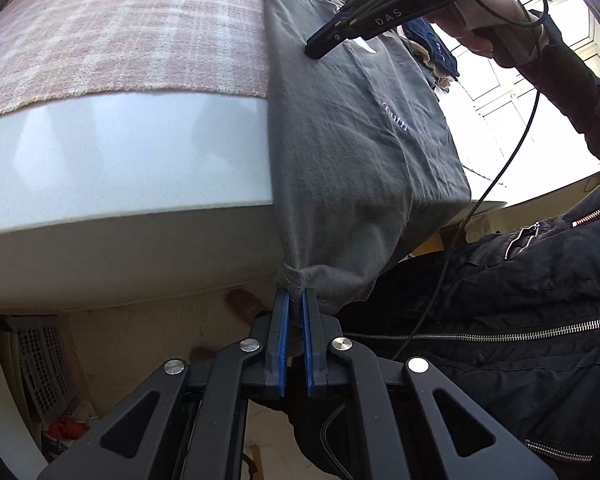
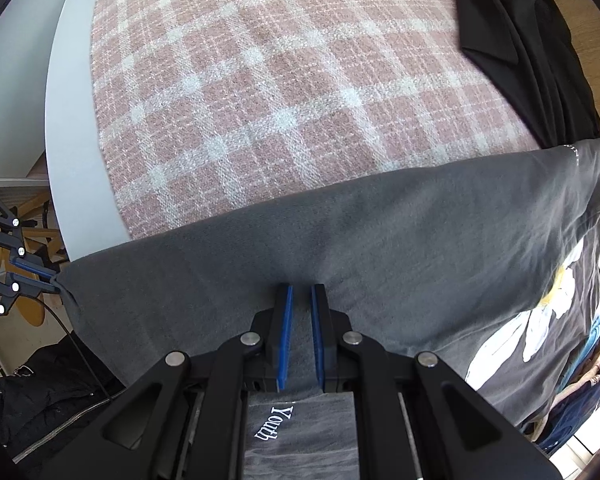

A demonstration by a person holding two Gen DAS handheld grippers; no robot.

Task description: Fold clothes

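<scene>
Two grippers on one grey tee (image 1: 356,148), a soft, faintly ribbed knit that drapes over the front edge of a white table (image 1: 120,152). Left gripper (image 1: 295,300) has its blue-padded jaws pinched tight on a bunched, stitched hem corner hanging below the table edge. Right gripper (image 2: 301,300) points straight down, jaws nearly together, a strip of grey cloth running up between the pads; whether they truly bite it I cannot tell from its own camera. Left view shows that tool's tip pressed into the shirt higher up, held by a hand (image 1: 488,12) in a dark sleeve.

Pink-and-cream plaid mat (image 2: 284,80), coarse weave, lies flat on the table beside the tee. Black garment (image 2: 516,32) sits at the far edge, cut off by the lens rim. Only the right view gives the white "Youth" lettering clearly, and a white flower print (image 2: 540,320), stretched by the fisheye. Only the left view shows the black quilted jacket (image 1: 520,320) with silver zips and a grey crate (image 1: 40,360) underneath, dim.
</scene>
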